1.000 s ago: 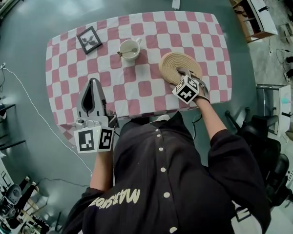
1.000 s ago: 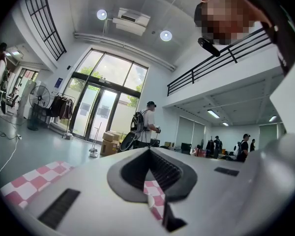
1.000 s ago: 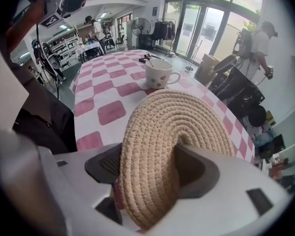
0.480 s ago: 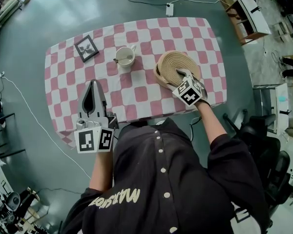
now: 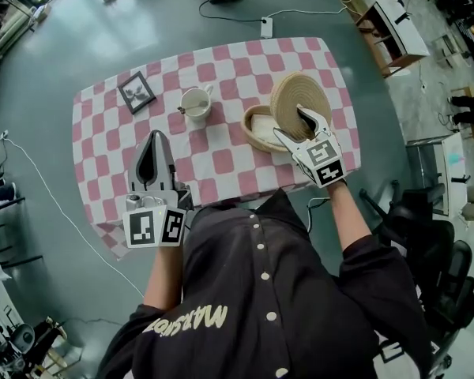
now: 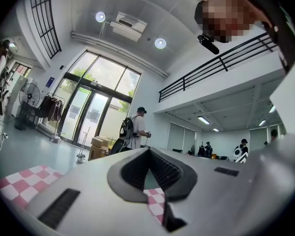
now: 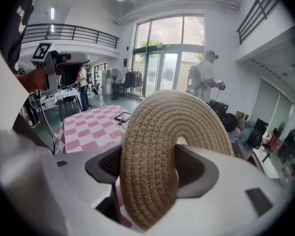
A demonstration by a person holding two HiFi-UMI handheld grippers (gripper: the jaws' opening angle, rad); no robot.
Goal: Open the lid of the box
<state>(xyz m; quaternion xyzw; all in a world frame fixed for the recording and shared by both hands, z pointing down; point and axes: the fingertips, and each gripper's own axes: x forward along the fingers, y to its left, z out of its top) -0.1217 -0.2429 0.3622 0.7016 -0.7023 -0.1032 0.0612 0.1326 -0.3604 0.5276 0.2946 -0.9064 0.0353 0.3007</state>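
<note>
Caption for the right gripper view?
Right tongs clamp the woven lid on edge, checkered table behind.

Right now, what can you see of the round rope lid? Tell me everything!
The lid is a flat round disc of tan rope coiled in a spiral and stitched ring to ring. It is off the oval basket and tilted up nearly on edge above the basket's right end. The right gripper pinches its near rim, one jaw on each face. Nothing else looks to touch it; whether its lower edge meets the basket, I cannot tell.
</note>
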